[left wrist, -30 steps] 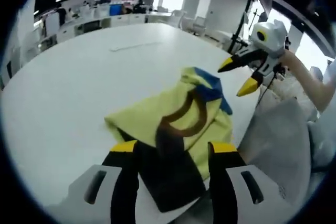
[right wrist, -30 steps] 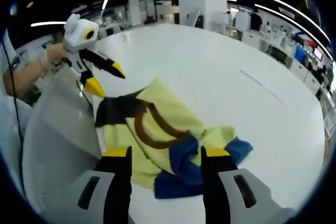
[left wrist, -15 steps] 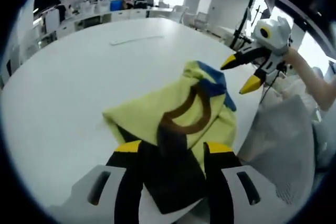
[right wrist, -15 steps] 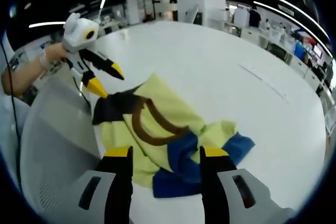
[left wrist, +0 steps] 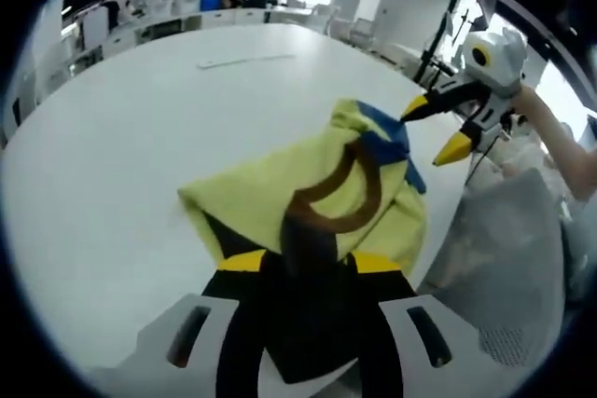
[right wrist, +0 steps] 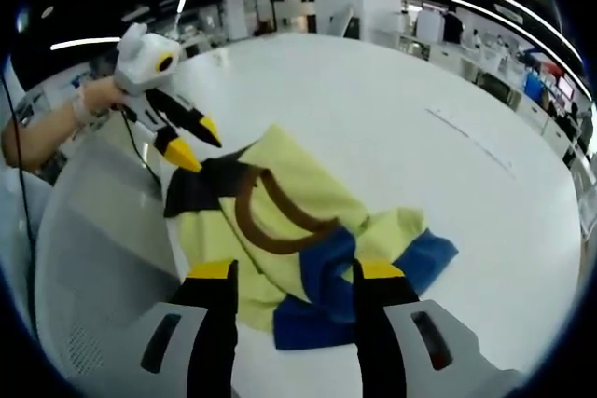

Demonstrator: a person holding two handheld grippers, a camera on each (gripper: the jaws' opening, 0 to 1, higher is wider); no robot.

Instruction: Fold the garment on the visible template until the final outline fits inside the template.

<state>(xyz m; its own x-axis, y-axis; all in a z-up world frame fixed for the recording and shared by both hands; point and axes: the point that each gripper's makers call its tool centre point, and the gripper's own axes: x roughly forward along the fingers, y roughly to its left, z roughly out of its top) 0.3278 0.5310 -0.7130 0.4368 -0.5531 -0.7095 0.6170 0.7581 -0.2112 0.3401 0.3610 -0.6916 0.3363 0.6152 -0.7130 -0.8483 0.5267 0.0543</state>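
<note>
In my left gripper view, my left gripper (left wrist: 303,263) hangs low over the near end of the garment (left wrist: 317,188), its yellow-tipped jaws parted with the black panel of cloth showing between them, not pinched as far as I can see. The garment lies crumpled on the white table (left wrist: 121,137), yellow with a brown curved band and a blue part at the far end. Further right, my right gripper (left wrist: 446,128) comes in above the blue end, jaws apart and holding nothing.

In my right gripper view, my left gripper (right wrist: 194,143) sits at the left, over the black corner (jaws spread, empty). The garment (right wrist: 289,221) spreads rightward across the table (right wrist: 420,100). My right gripper (right wrist: 294,272) hovers with parted jaws over the blue folds.
</note>
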